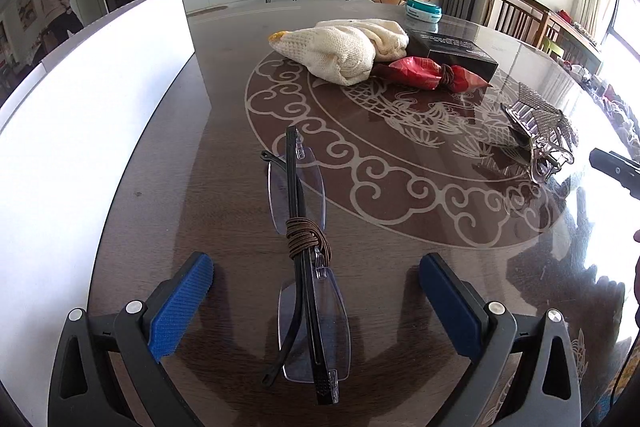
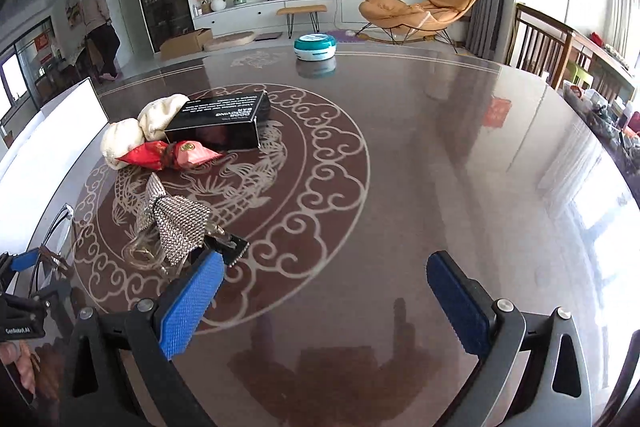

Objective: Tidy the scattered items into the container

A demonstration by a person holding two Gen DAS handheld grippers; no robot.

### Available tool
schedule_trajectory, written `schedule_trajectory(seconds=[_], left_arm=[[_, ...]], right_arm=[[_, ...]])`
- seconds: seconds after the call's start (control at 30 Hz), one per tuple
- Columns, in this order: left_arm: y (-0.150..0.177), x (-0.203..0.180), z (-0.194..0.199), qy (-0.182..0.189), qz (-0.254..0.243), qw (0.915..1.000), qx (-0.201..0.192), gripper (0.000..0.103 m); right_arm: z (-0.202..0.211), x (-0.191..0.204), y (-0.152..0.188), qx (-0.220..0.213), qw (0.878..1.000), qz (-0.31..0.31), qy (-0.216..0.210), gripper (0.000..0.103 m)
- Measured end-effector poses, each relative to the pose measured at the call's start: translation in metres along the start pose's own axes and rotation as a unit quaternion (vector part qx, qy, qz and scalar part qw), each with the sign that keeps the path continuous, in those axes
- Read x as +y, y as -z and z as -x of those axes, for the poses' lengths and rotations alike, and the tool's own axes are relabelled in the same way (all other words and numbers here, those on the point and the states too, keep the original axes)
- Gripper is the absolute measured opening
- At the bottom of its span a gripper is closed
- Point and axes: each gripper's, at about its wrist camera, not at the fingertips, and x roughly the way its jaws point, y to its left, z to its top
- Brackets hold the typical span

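Note:
Folded rimless glasses with black arms and a brown cord wound round them lie on the dark table. My left gripper is open, one blue pad on each side of the glasses and not touching them. The white container stands to its left. Further back lie a cream knitted cloth, a red wrapped packet, a black box and a rhinestone hair clip. My right gripper is open over bare table, with the hair clip just left of its left finger.
A teal round tin sits at the table's far side. Wooden chairs stand at the right edge, beside a cluttered sideboard. A person stands far off in the room. The right half of the table shows only reflections.

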Motion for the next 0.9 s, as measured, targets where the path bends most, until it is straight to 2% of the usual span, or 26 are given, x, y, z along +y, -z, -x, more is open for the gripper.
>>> schedule_trajectory(seconds=[0.13, 0.33, 0.43, 0.53, 0.73, 0.83, 0.87, 0.9], left_arm=[[0.000, 0.000, 0.000, 0.000, 0.000, 1.0000, 0.000, 0.103], [0.000, 0.001, 0.000, -0.001, 0.000, 1.0000, 0.000, 0.103], [0.000, 0.000, 0.000, -0.001, 0.000, 1.0000, 0.000, 0.103], [0.000, 0.000, 0.000, -0.001, 0.000, 1.0000, 0.000, 0.103], [0.000, 0.000, 0.000, -0.001, 0.000, 1.0000, 0.000, 0.103], [0.000, 0.000, 0.000, -0.001, 0.000, 1.0000, 0.000, 0.103], [0.000, 0.000, 0.000, -0.001, 0.000, 1.0000, 0.000, 0.103], [0.000, 0.000, 0.000, -0.001, 0.000, 1.0000, 0.000, 0.103]], right_arm=[[0.008, 0.014, 0.025, 0.017, 0.998, 0.036, -0.051, 0.102], [-0.010, 0.060, 0.028, 0.023, 0.989, 0.141, -0.041, 0.102], [-0.024, 0.070, 0.020, 0.034, 0.982, 0.182, -0.046, 0.102], [-0.035, 0.075, 0.007, 0.024, 0.975, 0.215, -0.045, 0.102], [-0.061, 0.095, -0.017, 0.040, 0.968, 0.231, -0.088, 0.102], [-0.069, 0.109, -0.023, 0.046, 0.971, 0.216, -0.087, 0.101], [-0.068, 0.111, -0.024, 0.046, 0.973, 0.202, -0.096, 0.092], [-0.066, 0.113, -0.024, 0.045, 0.976, 0.188, -0.102, 0.072]])
